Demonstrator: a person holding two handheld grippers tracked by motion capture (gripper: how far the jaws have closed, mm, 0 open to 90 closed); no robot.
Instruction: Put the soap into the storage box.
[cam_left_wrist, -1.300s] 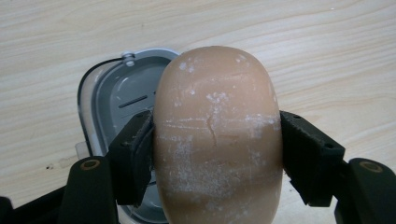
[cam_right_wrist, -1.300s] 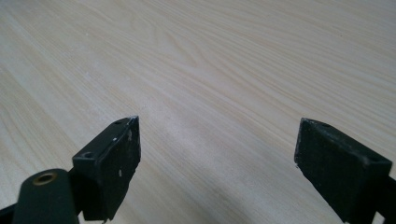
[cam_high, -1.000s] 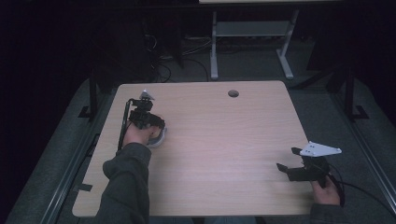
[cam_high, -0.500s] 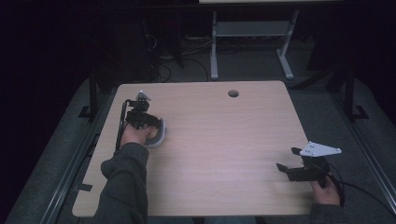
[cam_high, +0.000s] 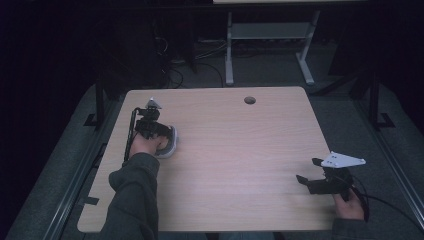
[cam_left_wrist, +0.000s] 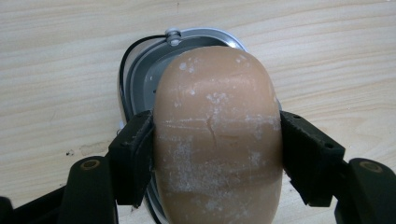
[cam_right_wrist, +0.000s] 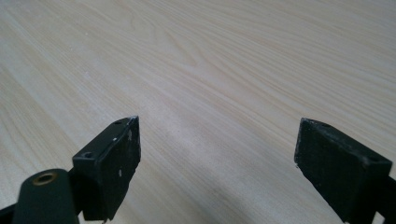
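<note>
A tan oval lump (cam_left_wrist: 217, 140) with white dusty flecks and a smooth surface is clamped between the jaws of my left gripper (cam_left_wrist: 217, 144). It is over a grey oval dish (cam_left_wrist: 140, 74) with a dark rim, and it hides most of that dish. I cannot tell whether the lump rests in the dish or hangs just above it. In the high view the left gripper (cam_high: 150, 125) and the dish (cam_high: 170, 142) are at the table's left side. My right gripper (cam_high: 307, 180) stands open near the front right edge, with only bare wood between its jaws (cam_right_wrist: 217, 149).
The light wooden table (cam_high: 240, 150) has a round cable hole (cam_high: 249, 100) near its far edge. A white metal stand (cam_high: 270, 45) and cables lie on the dark floor beyond it. The person's left sleeve (cam_high: 132, 200) crosses the front left corner.
The left gripper with the tan lump has shifted slightly toward the far side, over the dish. The right gripper has not moved.
</note>
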